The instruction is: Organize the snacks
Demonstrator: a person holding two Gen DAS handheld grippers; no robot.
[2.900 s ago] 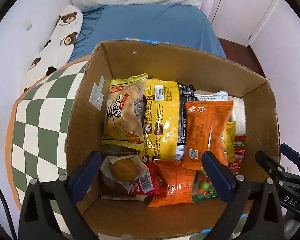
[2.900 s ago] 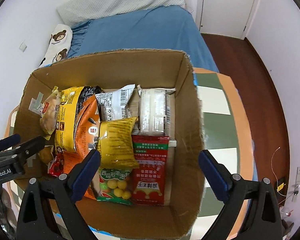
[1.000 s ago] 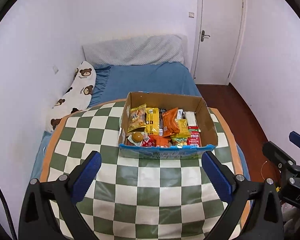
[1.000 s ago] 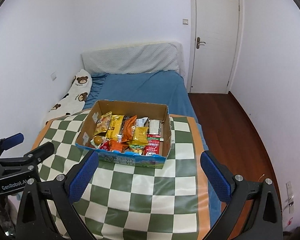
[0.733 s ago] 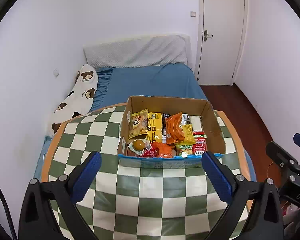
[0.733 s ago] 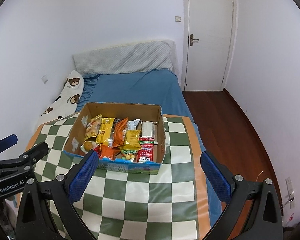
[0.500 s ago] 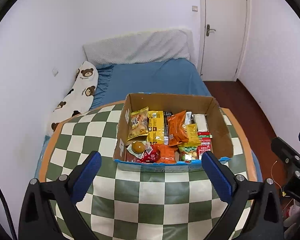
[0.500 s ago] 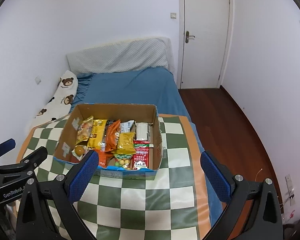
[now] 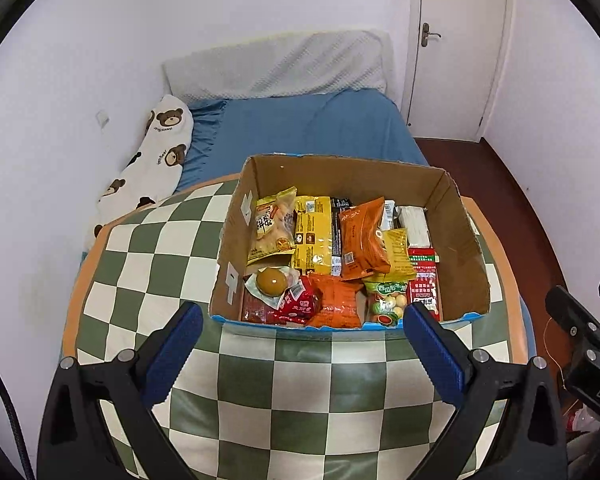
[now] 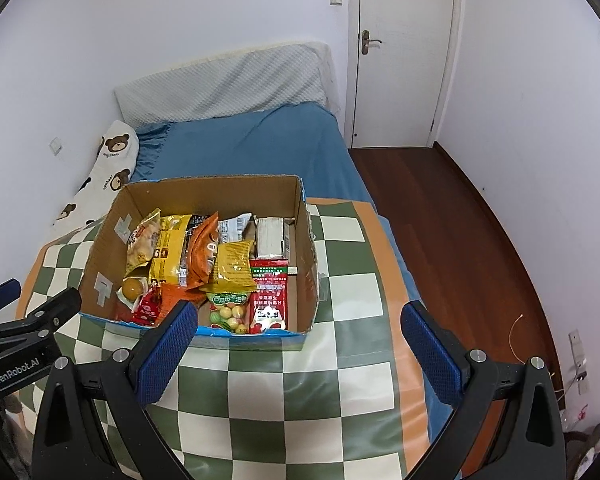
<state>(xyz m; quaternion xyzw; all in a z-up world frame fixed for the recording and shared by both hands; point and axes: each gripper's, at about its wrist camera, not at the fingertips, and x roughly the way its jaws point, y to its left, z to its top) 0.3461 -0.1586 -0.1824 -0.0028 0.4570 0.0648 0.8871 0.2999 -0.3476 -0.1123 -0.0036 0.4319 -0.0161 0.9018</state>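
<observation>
We hold our left gripper (image 9: 300, 344) above the near part of the checked tablecloth (image 9: 148, 264), its 2 blue-padded fingers (image 9: 172, 354) spread wide with nothing between them; our right gripper (image 10: 298, 344) hangs likewise on its side, its fingers (image 10: 430, 354) just as wide apart and holding nothing; the left wrist view catches the right gripper's black body at its right edge, and the right wrist view catches the left one's at its left edge; the cardboard box (image 9: 466, 240) stands open on the far half of the cloth, ahead of both grippers and apart from them, and the snacks fill its floor; along the left wall we see a pale yellow bag (image 9: 272, 228) leaning upright, with a round brown snack in a clear wrapper (image 9: 272, 281) in front of it; next comes a tall yellow packet (image 9: 314, 236), then an orange packet (image 9: 362, 238) tilted across a smaller yellow one (image 9: 400, 254); at the near wall lie a red wrapper (image 9: 302, 304), a second orange packet (image 9: 336, 300) and a bag of coloured balls (image 9: 386, 300); a red carton (image 10: 269, 296) lies flat at the right, with a white wrapped pack (image 10: 270, 236) behind it; beyond the table we see a bed with a blue sheet (image 10: 252, 148), a bear-print pillow (image 9: 152, 164) against the left wall and a white door (image 10: 404, 52) that is closed.
</observation>
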